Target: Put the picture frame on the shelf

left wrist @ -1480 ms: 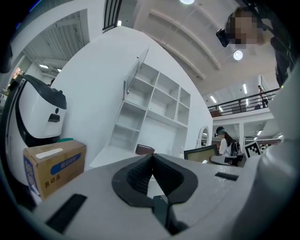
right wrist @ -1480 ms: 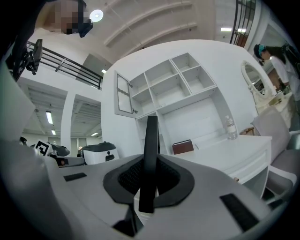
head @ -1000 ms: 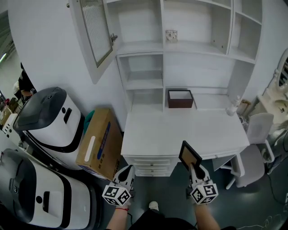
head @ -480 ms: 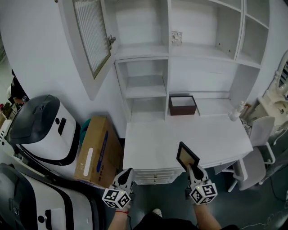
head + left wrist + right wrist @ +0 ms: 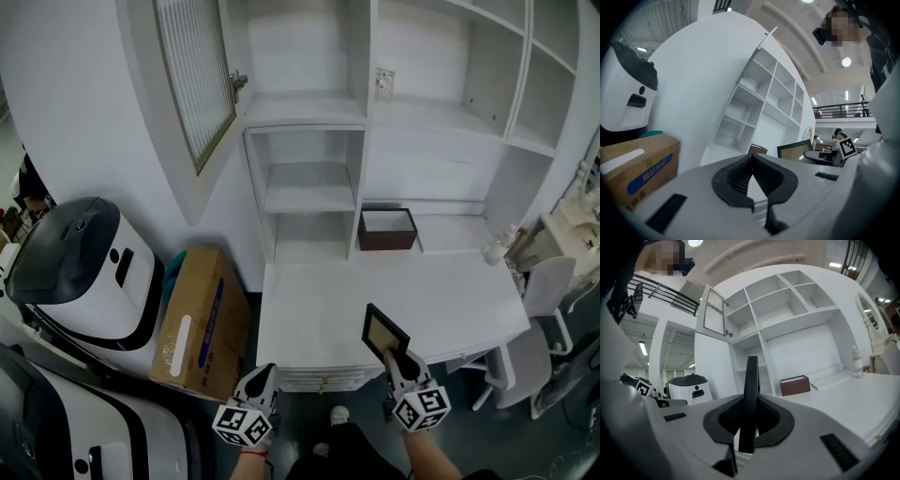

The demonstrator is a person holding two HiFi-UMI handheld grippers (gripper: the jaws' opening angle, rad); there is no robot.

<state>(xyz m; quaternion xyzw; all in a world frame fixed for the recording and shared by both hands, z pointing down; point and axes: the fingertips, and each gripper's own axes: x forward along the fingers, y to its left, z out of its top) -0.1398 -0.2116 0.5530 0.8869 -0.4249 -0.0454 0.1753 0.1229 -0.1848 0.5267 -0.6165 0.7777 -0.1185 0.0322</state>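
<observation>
The right gripper [image 5: 392,354], at the lower right of the head view, pinches the frame [image 5: 385,334] by its lower edge. The frame stands tilted above the near edge of the desk [image 5: 319,309], its pale face turned up and left. In the right gripper view the frame [image 5: 751,390] shows edge-on as a dark upright bar, with the jaws of the gripper [image 5: 750,423] pressed on both its sides.

The left gripper [image 5: 262,380], at the lower left centre, is off the desk's front edge. Its own view shows the jaws of the gripper [image 5: 751,180] pressed together with nothing between them.

Compared with a second ago, both grippers sit lower in the head view, and the frame has shifted slightly left and down. The shelf unit [image 5: 309,187] now fills more of the upper picture, and its open door [image 5: 195,75] looms larger at the upper left. The brown box [image 5: 387,229] at the back of the desk has slid lower in the picture. The grip on the frame is unchanged. The carton [image 5: 197,323] stands left of the desk.
</observation>
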